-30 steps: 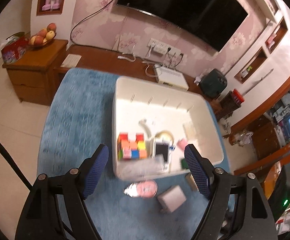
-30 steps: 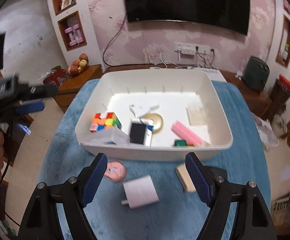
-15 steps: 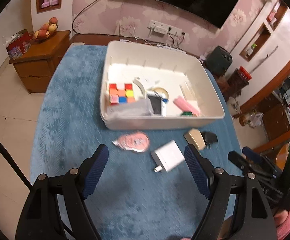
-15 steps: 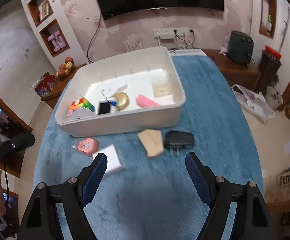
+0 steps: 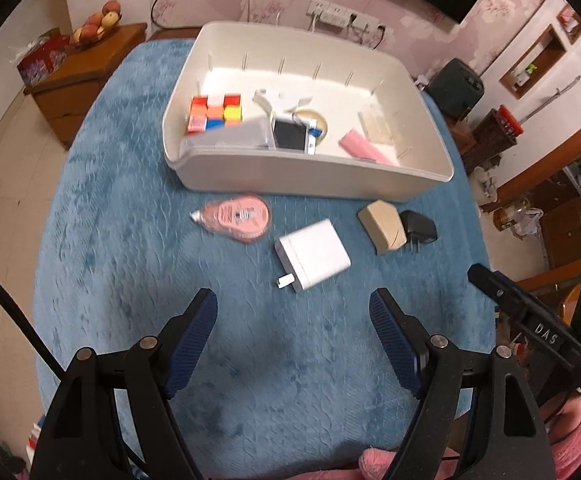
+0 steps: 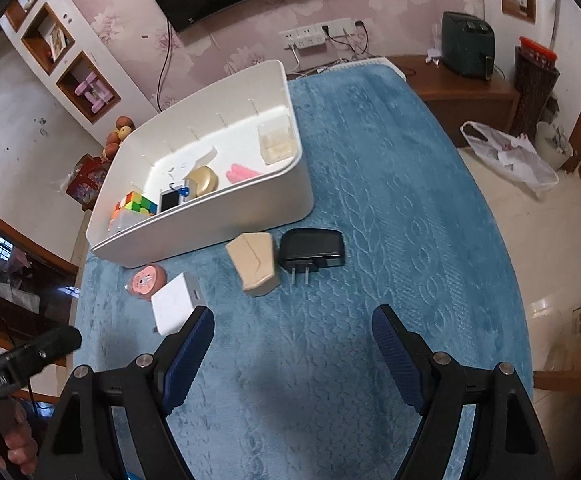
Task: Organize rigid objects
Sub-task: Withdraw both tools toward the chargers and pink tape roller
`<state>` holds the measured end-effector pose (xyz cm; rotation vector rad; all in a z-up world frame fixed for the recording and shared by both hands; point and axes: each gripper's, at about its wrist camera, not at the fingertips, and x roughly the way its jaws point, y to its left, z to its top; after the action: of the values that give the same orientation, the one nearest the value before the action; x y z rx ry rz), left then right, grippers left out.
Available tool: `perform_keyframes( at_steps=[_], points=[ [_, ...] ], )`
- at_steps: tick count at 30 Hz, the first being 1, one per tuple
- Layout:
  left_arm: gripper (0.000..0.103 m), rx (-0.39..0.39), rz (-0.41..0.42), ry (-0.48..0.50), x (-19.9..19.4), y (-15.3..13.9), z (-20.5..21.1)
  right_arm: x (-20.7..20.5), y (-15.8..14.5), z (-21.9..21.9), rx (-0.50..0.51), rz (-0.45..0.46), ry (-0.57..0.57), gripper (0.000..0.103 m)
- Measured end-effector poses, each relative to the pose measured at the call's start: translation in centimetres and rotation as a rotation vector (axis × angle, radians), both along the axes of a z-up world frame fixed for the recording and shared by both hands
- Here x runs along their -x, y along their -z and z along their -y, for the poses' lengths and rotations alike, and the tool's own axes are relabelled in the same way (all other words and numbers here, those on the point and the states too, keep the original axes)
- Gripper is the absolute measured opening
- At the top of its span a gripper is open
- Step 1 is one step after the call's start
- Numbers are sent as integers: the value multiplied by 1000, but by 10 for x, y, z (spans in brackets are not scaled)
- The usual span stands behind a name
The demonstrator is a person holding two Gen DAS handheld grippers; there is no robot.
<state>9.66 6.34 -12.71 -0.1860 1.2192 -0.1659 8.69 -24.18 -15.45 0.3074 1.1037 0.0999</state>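
Left gripper point(image 5: 292, 310): your fingers are spread wide with nothing between them, hovering over bare blue cloth point(image 5: 130, 240) short of the loose items.
Right gripper point(image 6: 292, 326): spread wide as well, empty, above the cloth near the black charger point(image 6: 312, 249).
Hidden: the white bin's point(image 5: 298, 178) near wall cuts off the lower parts of the puzzle cube point(image 5: 214, 114), phone point(image 5: 290, 135) and pink bar point(image 5: 364, 150) inside it. You cannot read the label on the pink round case point(image 5: 238, 218).
White charger point(image 5: 314, 254): flat on the cloth in front of the bin; long axis diagonal, prongs toward your left gripper.
Tan box point(image 5: 384, 226): between white charger and black charger, touching the black one.
Black charger orientation: prongs point away from the bin in the right wrist view.
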Motion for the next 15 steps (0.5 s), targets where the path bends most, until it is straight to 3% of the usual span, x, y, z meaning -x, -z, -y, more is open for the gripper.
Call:
perform_keyframes(
  at_steps=[15],
  points=[
    [81, -66, -212, -137, -23, 49, 26, -33, 38, 25, 55, -30, -109, 82]
  ],
)
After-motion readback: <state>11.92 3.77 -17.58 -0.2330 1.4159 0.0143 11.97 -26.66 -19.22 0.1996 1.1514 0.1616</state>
